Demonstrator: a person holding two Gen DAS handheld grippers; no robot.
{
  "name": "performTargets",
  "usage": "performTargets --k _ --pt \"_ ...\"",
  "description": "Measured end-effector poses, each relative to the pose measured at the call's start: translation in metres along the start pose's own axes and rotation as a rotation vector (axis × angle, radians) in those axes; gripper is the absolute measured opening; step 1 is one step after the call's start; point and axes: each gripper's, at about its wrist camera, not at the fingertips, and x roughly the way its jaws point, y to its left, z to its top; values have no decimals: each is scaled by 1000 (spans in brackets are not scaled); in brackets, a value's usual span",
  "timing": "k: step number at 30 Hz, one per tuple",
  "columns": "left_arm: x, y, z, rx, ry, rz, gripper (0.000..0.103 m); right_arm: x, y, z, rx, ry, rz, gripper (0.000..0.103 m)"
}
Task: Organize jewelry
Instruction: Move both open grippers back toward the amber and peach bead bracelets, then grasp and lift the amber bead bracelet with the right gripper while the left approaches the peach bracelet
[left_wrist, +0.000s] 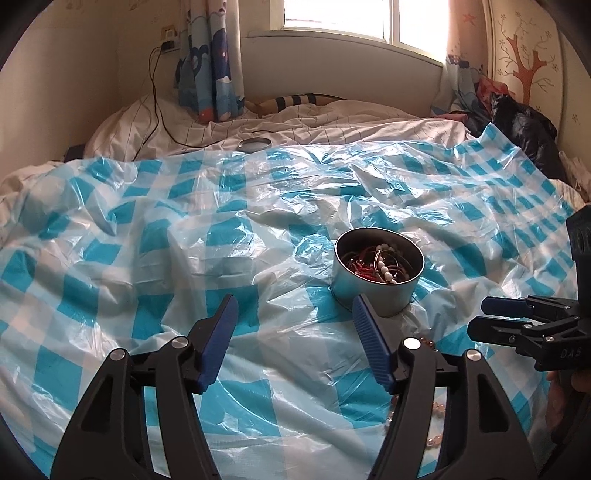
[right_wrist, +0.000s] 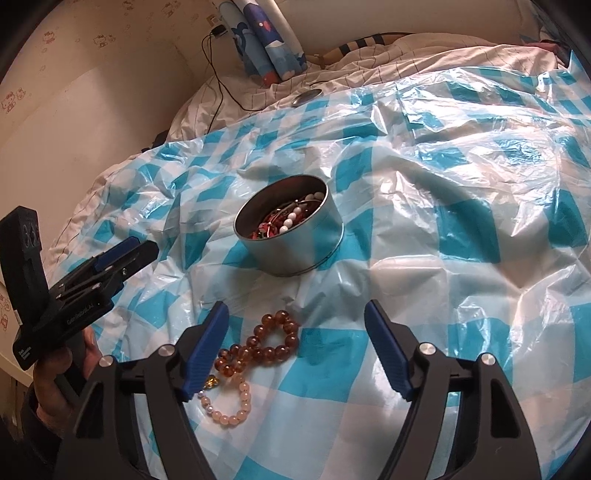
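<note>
Mostly sorted: tin (right_wrist: 286, 236) holds several pieces.
We see amber bracelet (right_wrist: 275, 341) and pink bracelet (right_wrist: 229, 406) left just before it; left gripper (left_wrist: 295, 345) and right gripper (right_wrist: 297, 350) gape empty.

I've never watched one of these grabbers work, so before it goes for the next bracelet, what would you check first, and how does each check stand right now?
1. Right gripper open wide enough: ok, jaws spread apart.
2. Right gripper empty: ok, nothing between the fingers.
3. Amber bracelet within view and free: ok, it lies on the checkered plastic sheet just ahead of the right gripper, touching the pale pink bracelet.
4. Tin open to receive it: ok, no lid on, jewelry already inside.
5. Left gripper out of the way: ok, open, held to the side.
6. Tin steady on the crumpled sheet: cannot tell.
</note>
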Motion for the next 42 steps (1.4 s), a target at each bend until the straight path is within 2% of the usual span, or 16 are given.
performTargets --k 9,13,18,24,33,34,35,36,37,39,40,42 --pt "-1 1 -1 4 2 0 63 5 3 -1 -9 12 -1 73" --pt "3 15 -1 -72 23 -64 63 8 3 -2 -14 16 -14 73" --pt "7 34 -3 -166 34 -80 63 18 4 -3 -30 44 -20 73" --pt "8 31 -3 -153 37 -89 64 36 22 -7 -129 72 -68 73" --pt "8 29 -3 -157 42 -87 65 55 37 -19 -176 174 16 73" --pt "9 29 -3 -153 42 -87 65 57 39 -21 -195 180 -1 71" --pt "9 29 -3 -151 43 -87 65 57 43 -23 -228 180 -31 62" --pt "9 28 -3 -149 44 -87 65 57 45 -24 -248 181 -56 45" --pt "9 28 -3 -148 45 -87 65 55 45 -23 -251 174 -62 33" --pt "10 28 -4 -150 50 -92 65 51 39 -20 -242 162 -105 17" --pt "11 28 -4 -151 53 -98 65 50 35 -19 -237 153 -122 12" --pt "13 27 -4 -154 69 -143 65 39 18 -10 -184 118 -172 12"
